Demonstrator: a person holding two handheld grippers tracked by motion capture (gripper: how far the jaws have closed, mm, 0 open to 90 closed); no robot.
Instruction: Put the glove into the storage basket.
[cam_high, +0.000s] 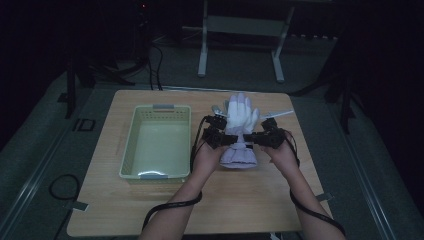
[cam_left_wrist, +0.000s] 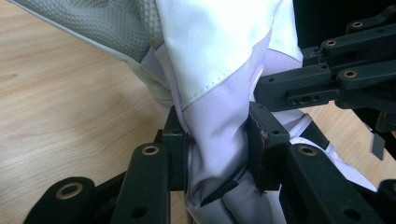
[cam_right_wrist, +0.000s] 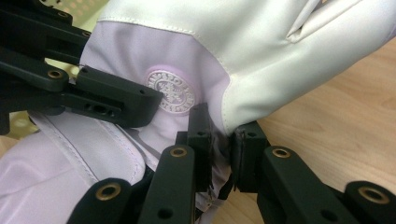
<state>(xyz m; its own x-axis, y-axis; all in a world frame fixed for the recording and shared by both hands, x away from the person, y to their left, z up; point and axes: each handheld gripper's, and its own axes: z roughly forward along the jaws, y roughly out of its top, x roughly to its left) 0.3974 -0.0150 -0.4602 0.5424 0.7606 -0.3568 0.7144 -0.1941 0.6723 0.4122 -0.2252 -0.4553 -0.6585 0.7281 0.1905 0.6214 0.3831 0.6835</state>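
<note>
A white glove (cam_high: 241, 117) with a pale lilac cuff (cam_high: 239, 155) hangs lifted above the wooden table (cam_high: 250, 200), fingers pointing away from me. My left gripper (cam_high: 229, 139) is shut on the left side of the glove at the wrist; lilac fabric (cam_left_wrist: 219, 121) is bunched between its pads (cam_left_wrist: 180, 154). From the other side my right gripper (cam_high: 256, 139) is shut on the edge where white meets lilac (cam_right_wrist: 224, 112), next to a round embossed badge (cam_right_wrist: 170, 91). Each gripper view also shows the other gripper: the right gripper (cam_left_wrist: 327, 84) and the left gripper (cam_right_wrist: 93, 93).
A pale green slotted basket (cam_high: 129, 145) stands on the left half of the table and looks empty. A white item (cam_high: 281, 113) lies behind the glove at the far edge. Beyond the table stand a metal frame (cam_high: 202, 50) and floor cables (cam_high: 155, 65).
</note>
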